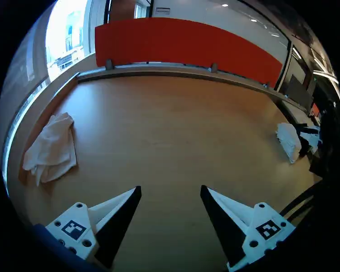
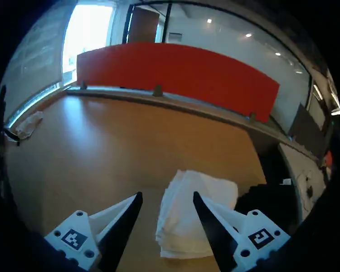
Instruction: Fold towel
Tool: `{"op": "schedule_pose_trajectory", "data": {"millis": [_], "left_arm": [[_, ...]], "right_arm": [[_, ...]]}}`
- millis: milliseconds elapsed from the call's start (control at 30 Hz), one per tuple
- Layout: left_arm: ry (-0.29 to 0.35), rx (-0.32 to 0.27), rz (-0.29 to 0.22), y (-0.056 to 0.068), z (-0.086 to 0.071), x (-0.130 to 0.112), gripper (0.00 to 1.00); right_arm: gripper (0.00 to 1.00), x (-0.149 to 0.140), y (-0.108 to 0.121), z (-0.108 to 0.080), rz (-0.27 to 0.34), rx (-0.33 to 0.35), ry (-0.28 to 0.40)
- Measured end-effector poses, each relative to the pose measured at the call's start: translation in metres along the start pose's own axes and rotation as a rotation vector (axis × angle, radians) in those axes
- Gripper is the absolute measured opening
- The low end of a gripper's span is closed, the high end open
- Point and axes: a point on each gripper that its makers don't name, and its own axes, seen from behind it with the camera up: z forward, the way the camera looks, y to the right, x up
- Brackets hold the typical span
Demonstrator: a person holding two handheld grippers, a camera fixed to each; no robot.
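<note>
Reaching for the crumpled towel (image 1: 52,147), at the left of the left gripper view on the tabletop (image 1: 170,127), looks like the step in hand. The left tongs (image 1: 170,187) and right tongs (image 2: 167,193) both gape wide, holding nothing. A folded towel (image 2: 179,213) lies at lower centre, just ahead of the right tongs. It would be best to pinch two neighbouring corners and spread the cloth flat first.

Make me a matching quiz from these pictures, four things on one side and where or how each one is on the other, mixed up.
1 crumpled towel
2 folded towels
3 partition
4 left gripper

A open above the bare table
B red, at the far edge
C loose heap near the window
D stacked neatly by the right gripper

Pairs: 1-C, 2-D, 3-B, 4-A
</note>
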Motion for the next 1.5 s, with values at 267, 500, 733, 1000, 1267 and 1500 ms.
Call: {"op": "schedule_pose_trajectory", "data": {"millis": [267,500,733,1000,1267,1500], "left_arm": [[0.028,-0.006,0.006,0.002,0.0,0.012,0.97],[0.07,-0.009,0.011,0.004,-0.003,0.026,0.97],[0.137,-0.008,-0.002,0.003,-0.007,0.045,0.97],[0.268,0.022,-0.005,-0.004,-0.018,0.086,0.97],[0.419,0.063,-0.001,-0.017,-0.032,0.132,0.97],[0.504,0.087,-0.007,-0.027,-0.039,0.159,0.97]], "right_arm": [[0.86,0.053,0.004,-0.017,0.062,-0.075,0.187],[0.86,0.091,0.015,-0.03,0.113,-0.145,0.328],[0.87,0.119,0.021,-0.045,0.139,-0.207,0.423],[0.88,0.127,0.018,-0.052,0.141,-0.214,0.438],[0.88,0.14,0.004,-0.056,0.151,-0.2,0.461],[0.87,0.157,-0.018,-0.058,0.135,-0.194,0.486]]}}
